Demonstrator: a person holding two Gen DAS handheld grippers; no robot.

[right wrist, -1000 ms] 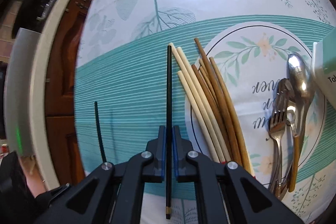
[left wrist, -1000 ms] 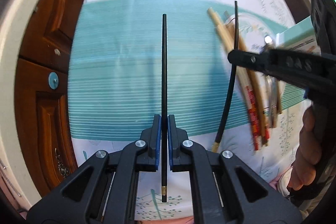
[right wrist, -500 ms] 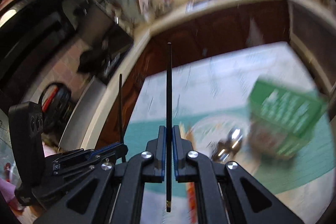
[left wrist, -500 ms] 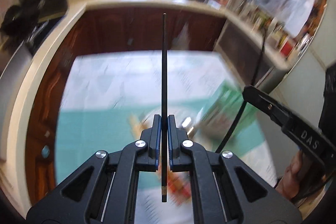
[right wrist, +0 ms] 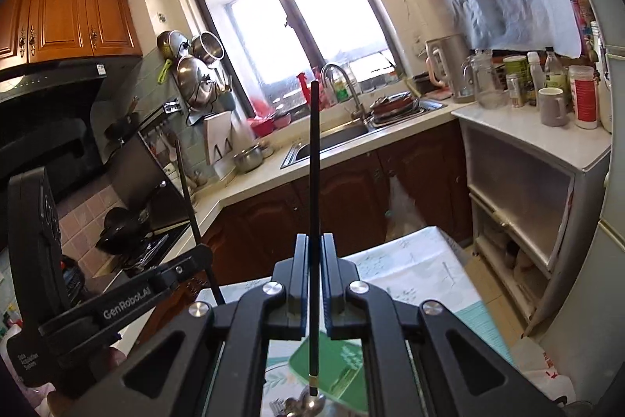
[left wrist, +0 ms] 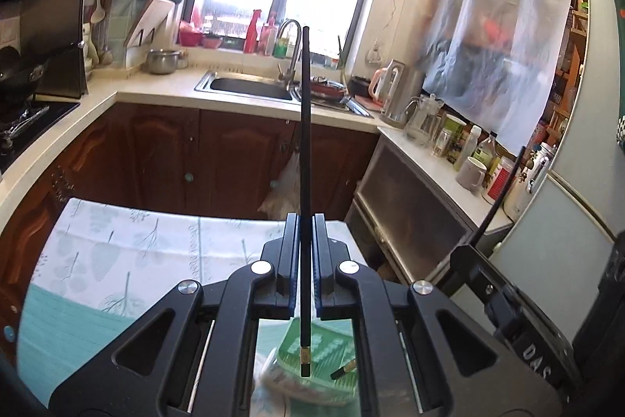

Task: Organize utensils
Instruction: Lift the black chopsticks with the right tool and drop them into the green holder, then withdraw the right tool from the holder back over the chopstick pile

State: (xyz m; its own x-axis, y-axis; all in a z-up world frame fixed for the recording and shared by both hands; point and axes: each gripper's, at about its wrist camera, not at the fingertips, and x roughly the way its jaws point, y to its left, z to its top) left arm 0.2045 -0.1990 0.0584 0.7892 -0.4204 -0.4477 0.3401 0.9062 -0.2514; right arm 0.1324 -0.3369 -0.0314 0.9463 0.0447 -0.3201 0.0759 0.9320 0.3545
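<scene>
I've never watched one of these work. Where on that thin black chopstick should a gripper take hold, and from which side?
On the straight shaft near the gold-banded butt end, fingers closing across its width. The left gripper holds its black chopstick that way, slim tip pointing forward; the right gripper holds its own chopstick likewise.

You are holding both grippers in open air above the table [left wrist: 117, 253]. At lower centre of each view, a green box [left wrist: 324, 350] is sitting directly below; at right, a white cabinet [right wrist: 527, 206] is crowding the table's edge.
</scene>
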